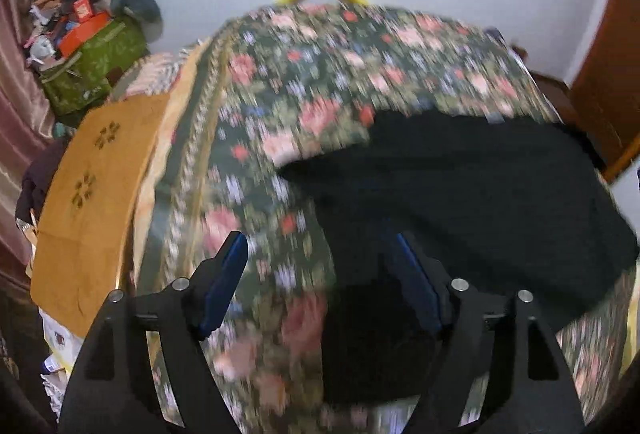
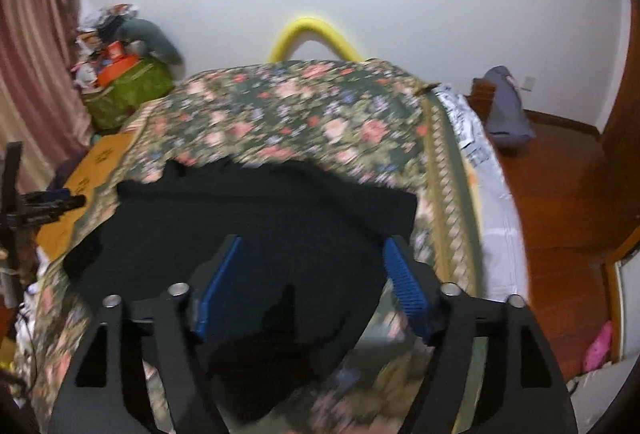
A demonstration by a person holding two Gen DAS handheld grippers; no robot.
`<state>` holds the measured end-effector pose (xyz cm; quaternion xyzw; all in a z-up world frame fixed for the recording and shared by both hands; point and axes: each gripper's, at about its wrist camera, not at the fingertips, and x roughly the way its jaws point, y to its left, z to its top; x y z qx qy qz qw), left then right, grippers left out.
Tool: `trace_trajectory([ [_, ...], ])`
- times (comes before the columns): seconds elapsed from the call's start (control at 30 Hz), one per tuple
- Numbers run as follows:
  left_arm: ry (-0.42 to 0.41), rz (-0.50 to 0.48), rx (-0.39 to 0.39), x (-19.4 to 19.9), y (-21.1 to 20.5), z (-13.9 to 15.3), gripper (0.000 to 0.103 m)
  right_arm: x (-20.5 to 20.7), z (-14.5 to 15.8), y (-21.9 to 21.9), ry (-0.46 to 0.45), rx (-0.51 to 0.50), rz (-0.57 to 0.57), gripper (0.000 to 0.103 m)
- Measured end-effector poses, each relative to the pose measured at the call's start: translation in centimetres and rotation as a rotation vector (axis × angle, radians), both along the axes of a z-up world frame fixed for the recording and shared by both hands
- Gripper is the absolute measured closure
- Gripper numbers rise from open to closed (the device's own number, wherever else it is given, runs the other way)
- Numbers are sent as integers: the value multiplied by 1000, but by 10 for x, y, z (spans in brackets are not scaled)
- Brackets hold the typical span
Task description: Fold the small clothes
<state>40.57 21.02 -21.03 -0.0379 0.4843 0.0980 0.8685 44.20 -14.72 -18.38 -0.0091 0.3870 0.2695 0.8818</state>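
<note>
The bed (image 2: 280, 105) with its flowery cover is filling most of what you are seeing, and the black garment (image 2: 248, 218) is lying spread on it, near your end. It is looking partly flat, with one dark piece hanging toward you below the rest.

You are looking to be between folds now: the cloth is lying loose and nothing is holding it.

Your left gripper (image 1: 320, 282) is hanging open over the garment's left edge, one finger over black cloth and one over the flowers. Your right gripper (image 2: 310, 282) is also standing open over the garment's near part, with nothing pinched.

Next, I think you are needing to pick two edge spots, bring both grippers down onto the cloth, and close on one layer only. The pictures are blurry, so the exact edge is hard to see.
</note>
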Motion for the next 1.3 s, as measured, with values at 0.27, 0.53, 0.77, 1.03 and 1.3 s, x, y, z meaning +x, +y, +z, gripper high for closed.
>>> trace_trajectory([
  [0.27,109,-28,-45,-31,-27,-50,28,-31,-44,12,96,60,18,19],
  [0.53,64,-67,-38,-30,-49,-42,97,-20,-61,29,85,145,16,71],
  [0.77,-13,-105,-128,-69,-48,1,99,-42,-49,19,69,128,50,88],
  [1.03,-15,-146,-242,-154,-56,22,99,-107,-48,-8,111,96,130,91],
  [1.3,75,-176,-180,-239,-82,-7,99,-171,-66,-24,182,50,167,90],
])
